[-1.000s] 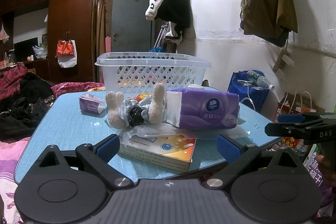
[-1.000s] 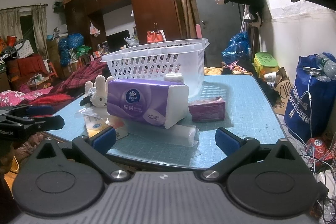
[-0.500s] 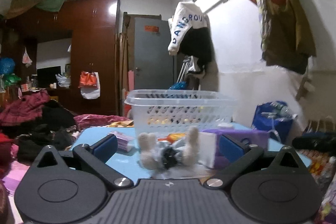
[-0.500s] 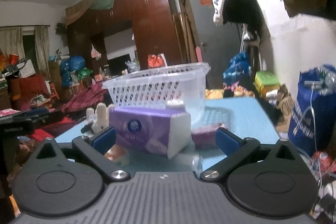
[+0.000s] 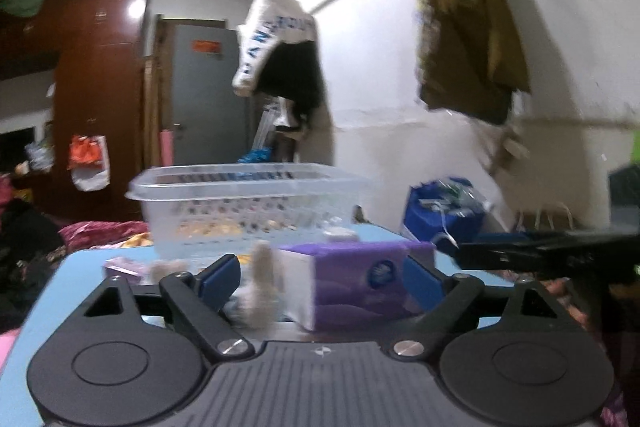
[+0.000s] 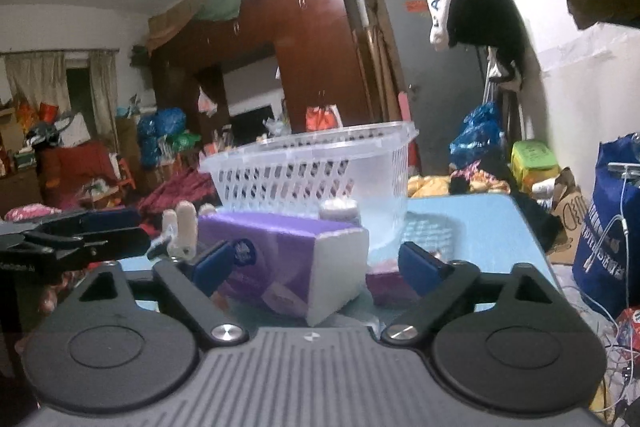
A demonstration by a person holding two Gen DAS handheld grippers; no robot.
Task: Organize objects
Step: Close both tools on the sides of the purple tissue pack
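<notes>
Both grippers dropped lower over last second, views now nearly level with table (image 6: 480, 223). Left gripper (image 5: 320, 277) spread wide, empty. Right gripper (image 6: 316, 263) spread wide, empty, lined up on tissue pack (image 6: 288, 263). Basket (image 6: 312, 171) behind pack, plush (image 5: 260, 279) beside it. Approach likely started; nothing sorted yet.

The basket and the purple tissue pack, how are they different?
The basket is see-through white plastic with holes; the tissue pack is solid purple with a white end. The basket is bigger and open on top; the pack is sealed. The basket sits farther back, the pack nearer the grippers. Both rest on the blue table.
</notes>
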